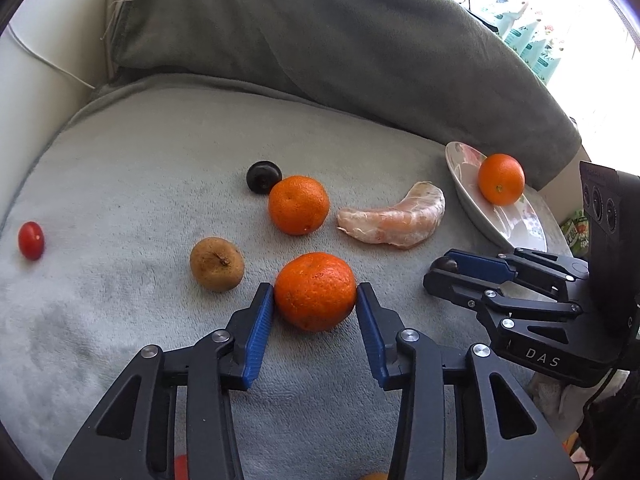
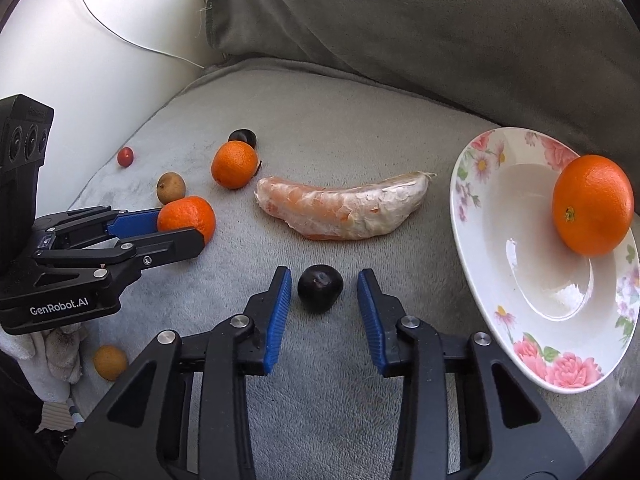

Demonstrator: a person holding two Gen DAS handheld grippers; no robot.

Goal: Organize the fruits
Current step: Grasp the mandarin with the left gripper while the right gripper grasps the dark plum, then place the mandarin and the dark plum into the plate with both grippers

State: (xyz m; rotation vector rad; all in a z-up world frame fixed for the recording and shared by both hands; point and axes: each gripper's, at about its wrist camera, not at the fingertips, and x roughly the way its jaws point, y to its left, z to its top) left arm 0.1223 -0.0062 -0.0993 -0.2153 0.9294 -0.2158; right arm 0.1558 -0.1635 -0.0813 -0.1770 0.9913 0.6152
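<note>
On the grey cushion, my left gripper (image 1: 315, 286) has both blue pads against the sides of a tangerine (image 1: 315, 296), shut on it; the right wrist view shows the same grip (image 2: 186, 218). My right gripper (image 2: 325, 271) stands open around a small dark plum (image 2: 320, 288), with a gap on each side. At the right, a flowered plate (image 2: 480, 216) leans tilted with an orange (image 2: 593, 205) in it. A peeled citrus segment (image 2: 340, 208) lies between the plate and a second tangerine (image 2: 234, 164).
Another dark plum (image 1: 263, 176), a brown fruit (image 1: 217, 264) and a cherry tomato (image 1: 31, 240) lie loose on the left of the cushion. A small yellow fruit (image 2: 110, 362) sits by a white cloth (image 2: 60, 352). A grey back cushion (image 1: 320, 40) rises behind.
</note>
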